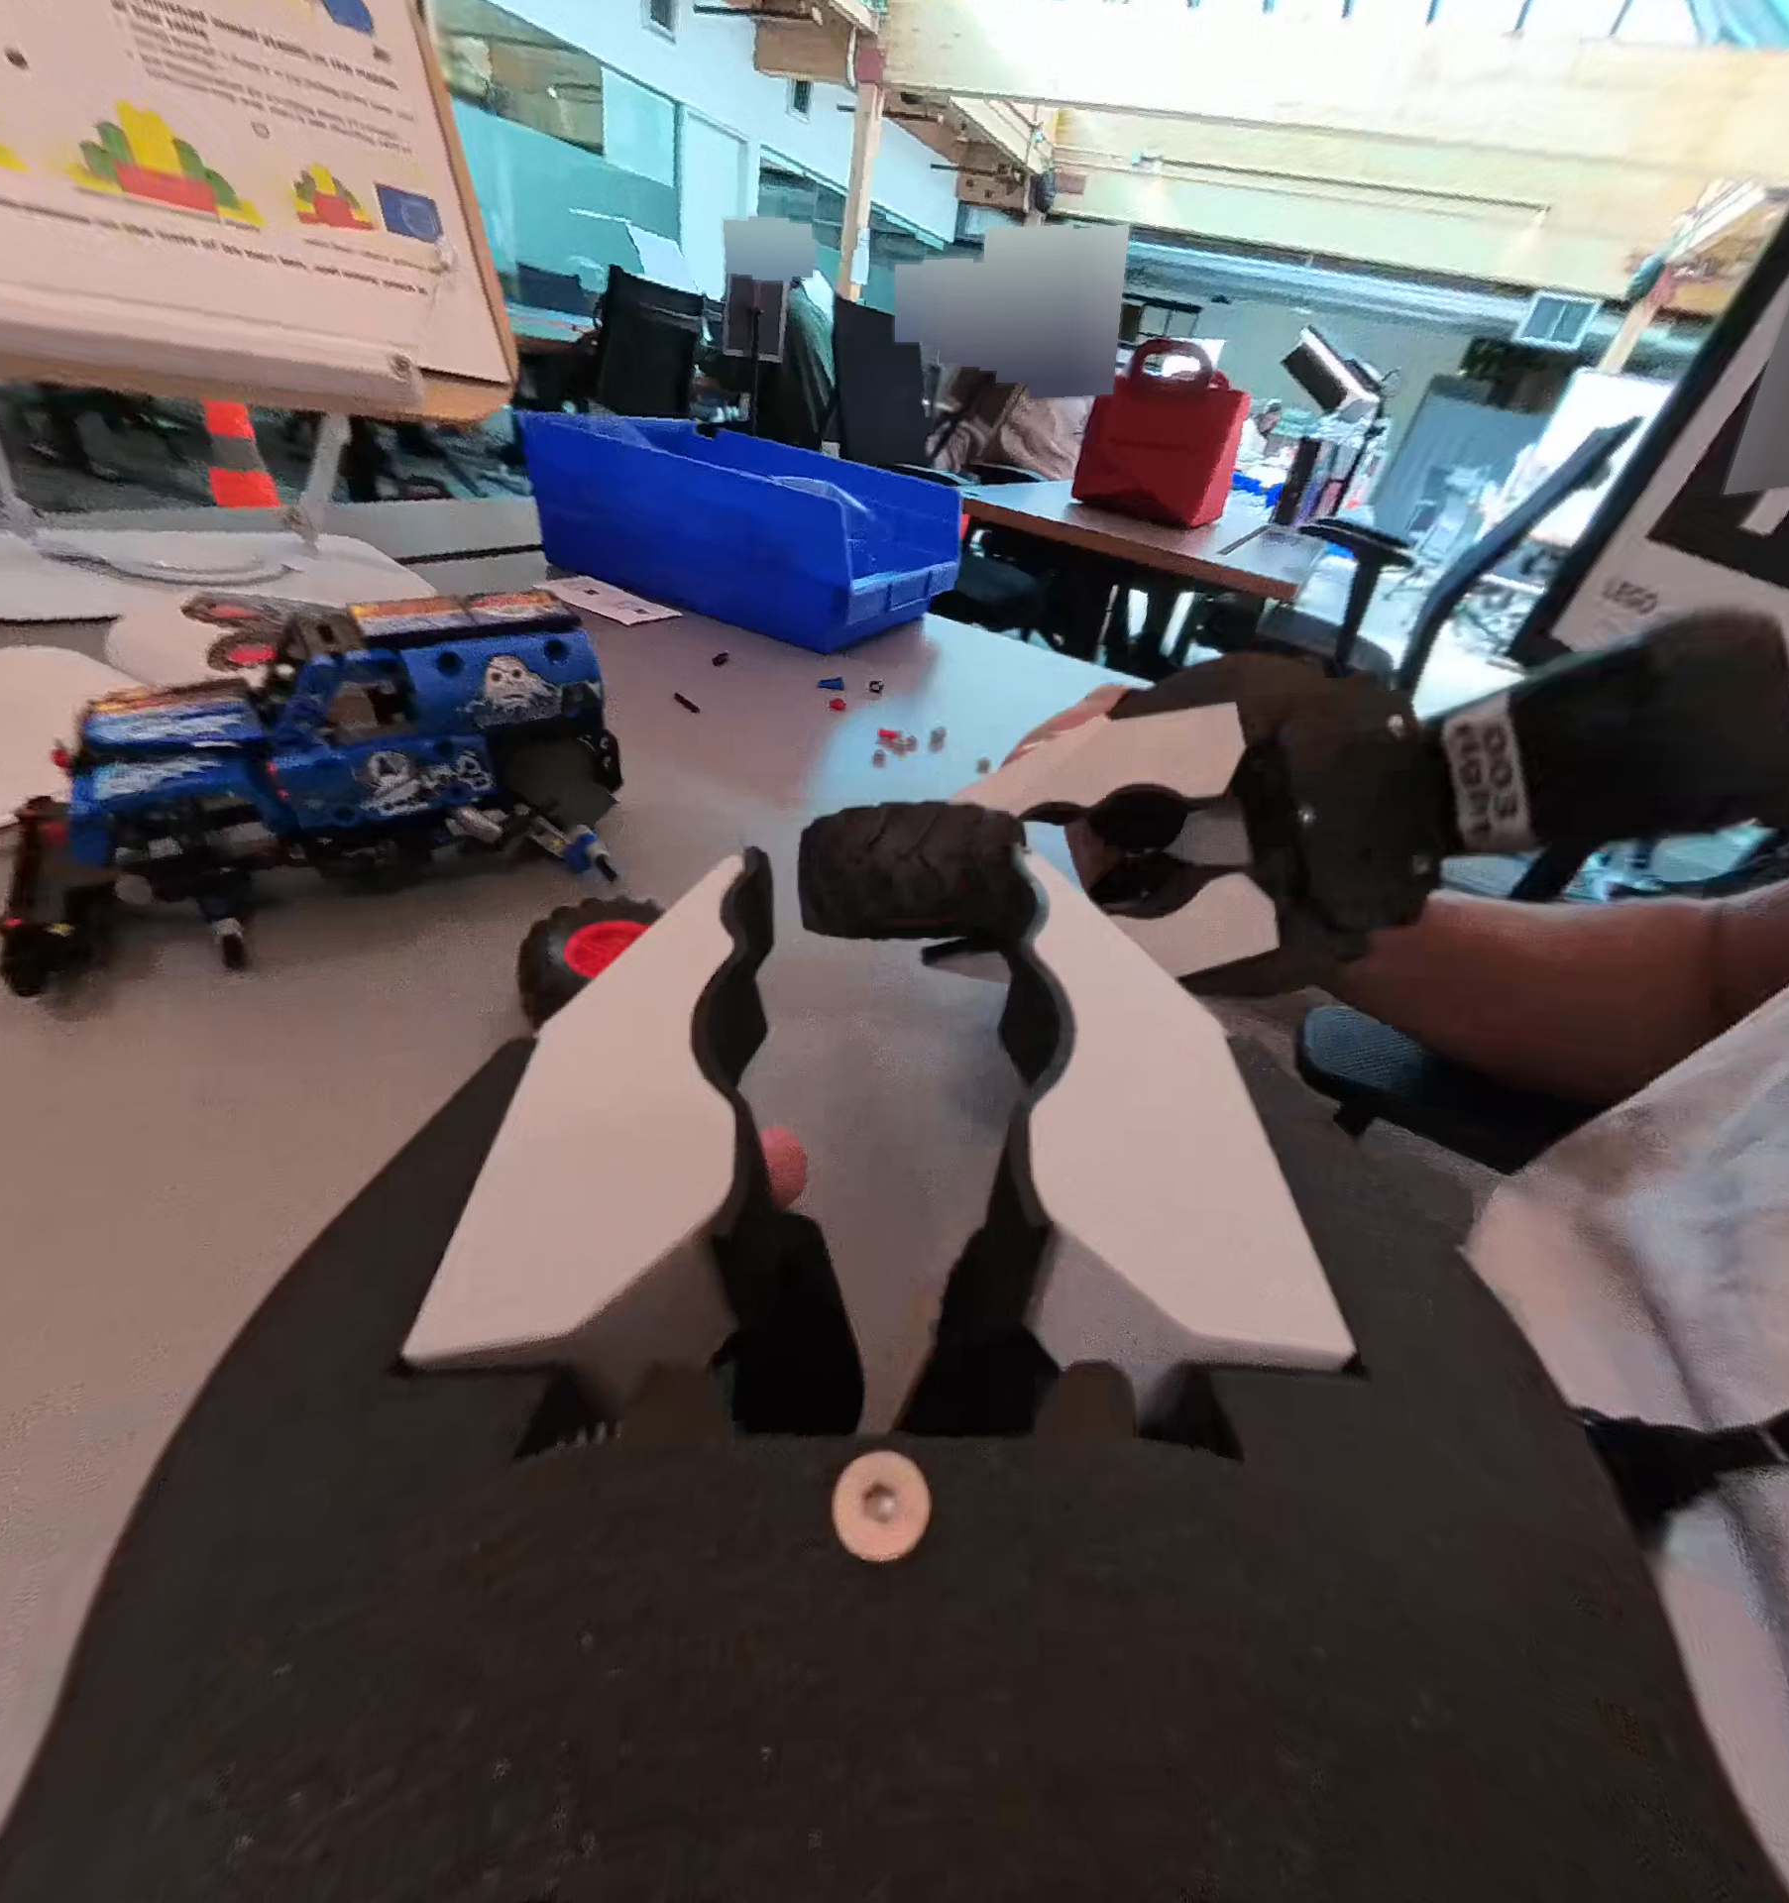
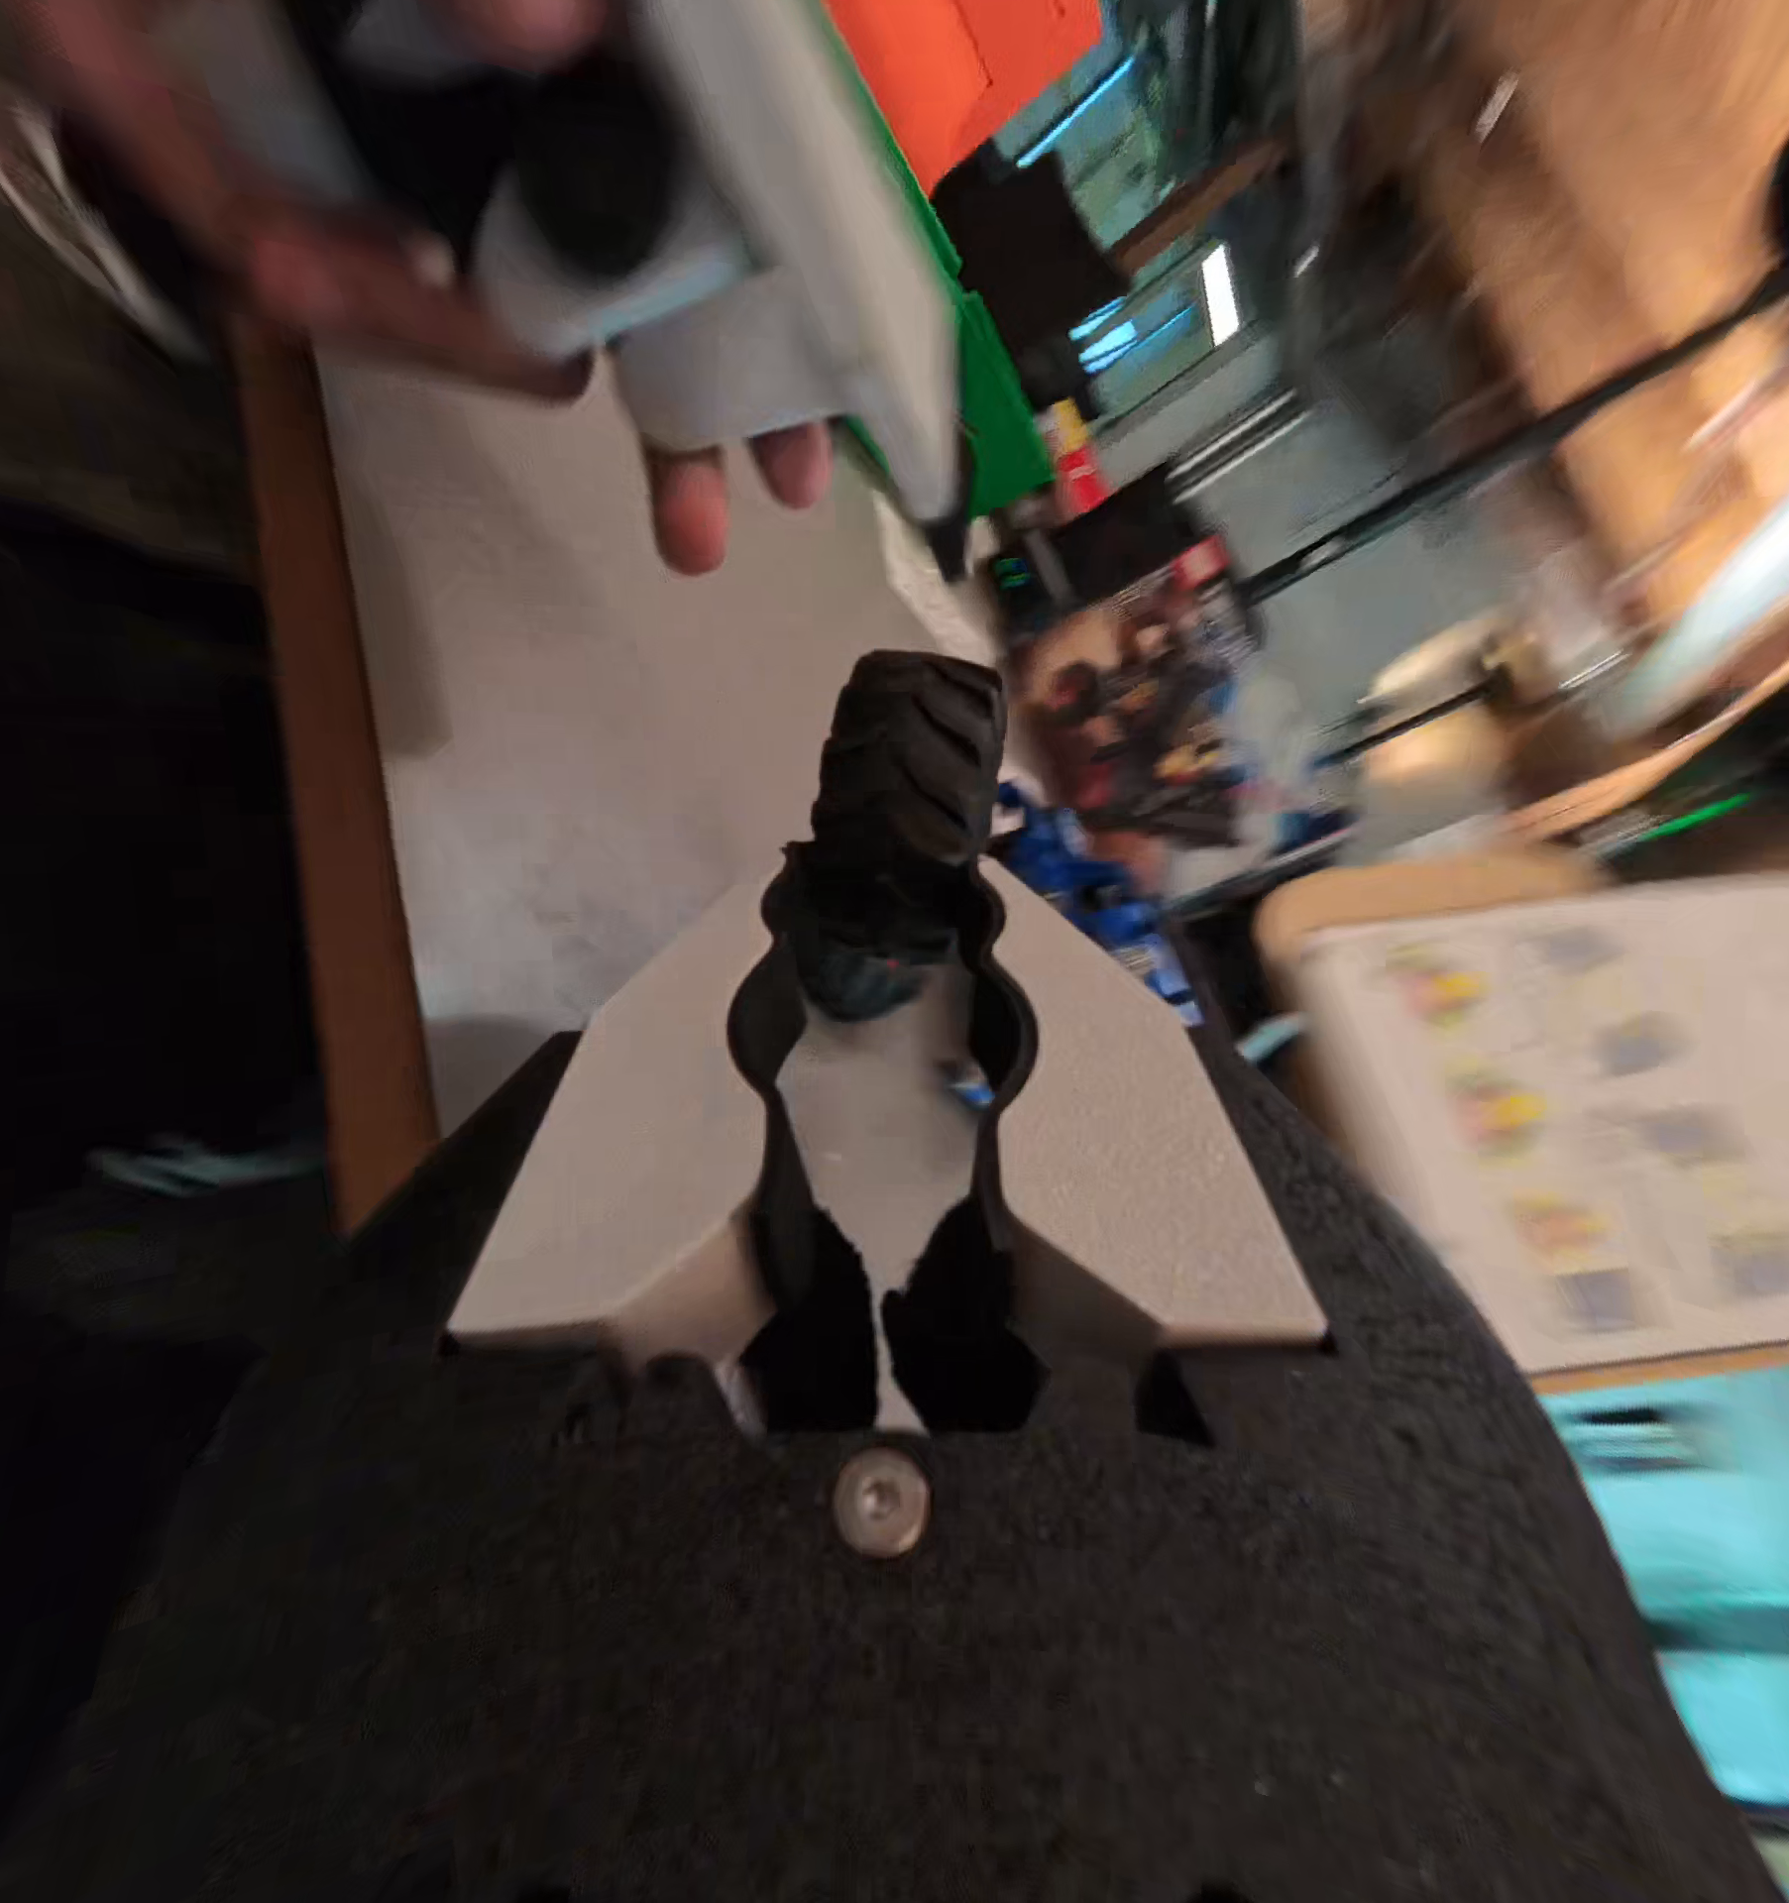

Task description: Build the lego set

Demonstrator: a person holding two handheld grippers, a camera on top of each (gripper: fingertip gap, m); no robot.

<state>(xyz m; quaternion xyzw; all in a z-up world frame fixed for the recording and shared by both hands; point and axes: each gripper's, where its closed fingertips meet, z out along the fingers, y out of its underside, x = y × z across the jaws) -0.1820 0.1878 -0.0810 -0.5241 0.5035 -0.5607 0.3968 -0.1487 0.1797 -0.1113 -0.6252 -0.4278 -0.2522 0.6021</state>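
Note:
A blue Lego truck point(image 1: 334, 741) stands on the grey table at the left with no wheels showing; it is a blue blur in the right wrist view point(image 2: 1086, 896). My right gripper point(image 1: 983, 875) reaches in from the right, shut on a black tyre point(image 1: 921, 834). In its own view the right gripper point(image 2: 885, 886) pinches the tyre point(image 2: 910, 762) at its tips. My left gripper point(image 1: 890, 906) is open, and the tyre hangs between its fingertips. A wheel with a red hub point(image 1: 586, 947) lies on the table, partly hidden behind the left finger.
A blue bin point(image 1: 746, 525) stands at the back of the table. An instruction board point(image 1: 200, 185) on a stand is at the far left. Small loose pieces point(image 1: 890, 736) lie mid-table. A red bag point(image 1: 1158, 443) sits on another table behind. The right wrist view is motion-blurred. Left tips to right tips: about 5 cm. The blue Lego truck point(image 1: 334, 741) is about 20 cm from both grippers' fingertips.

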